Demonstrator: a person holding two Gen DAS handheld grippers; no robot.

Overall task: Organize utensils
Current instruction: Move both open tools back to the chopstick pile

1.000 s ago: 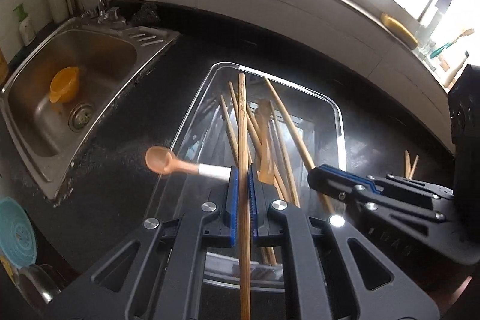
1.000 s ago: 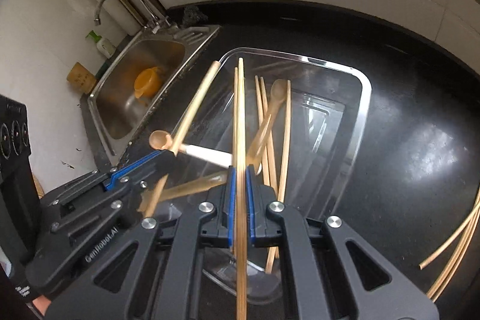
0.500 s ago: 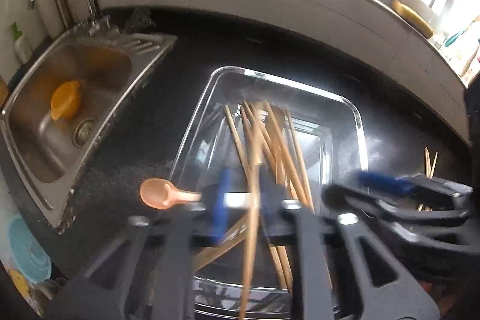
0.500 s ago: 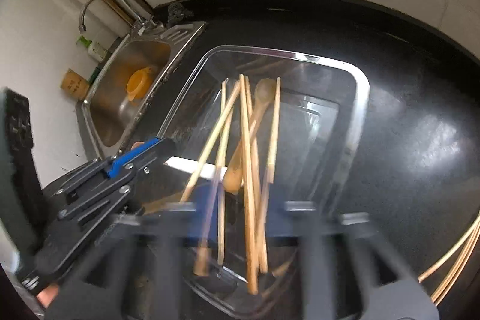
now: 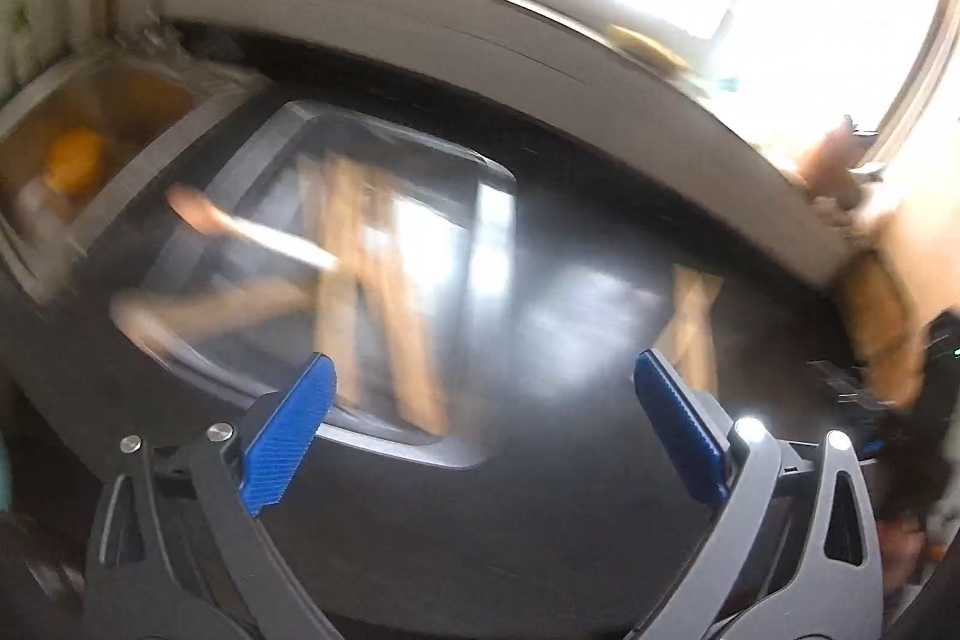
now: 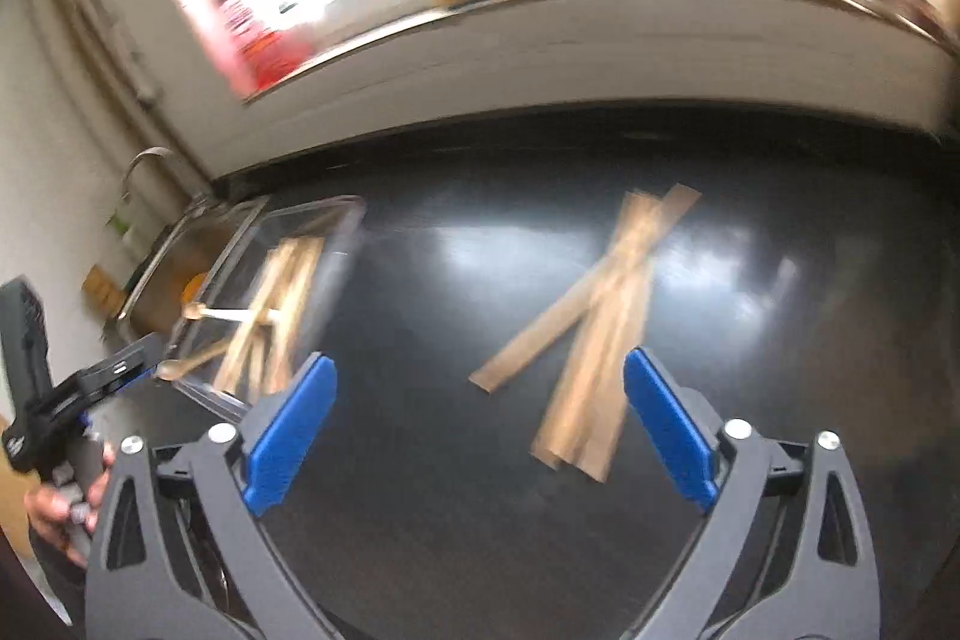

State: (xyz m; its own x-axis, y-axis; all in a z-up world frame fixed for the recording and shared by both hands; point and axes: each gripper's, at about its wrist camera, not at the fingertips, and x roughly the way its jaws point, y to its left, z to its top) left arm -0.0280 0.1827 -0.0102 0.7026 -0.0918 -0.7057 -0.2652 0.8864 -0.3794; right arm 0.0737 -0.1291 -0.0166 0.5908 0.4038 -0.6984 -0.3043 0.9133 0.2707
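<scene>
Both views are blurred by motion. A clear tray on the black counter holds several wooden chopsticks, and a spoon with a white handle lies across its left rim. My left gripper hangs over the tray's near right corner, its jaws opening with nothing between them. My right gripper is over bare counter, jaws opening and empty, with a loose pile of chopsticks just ahead between its fingers' lines. The tray lies far left there.
A steel sink with an orange cup sits left of the tray. More loose chopsticks lie on the counter to the right. A bright window sill runs along the back. A hand holds the left gripper's handle.
Both grippers were shut on a chopstick over the tray. They have let go, the chopsticks now lie in the tray, and both have swung right, the right one furthest.
</scene>
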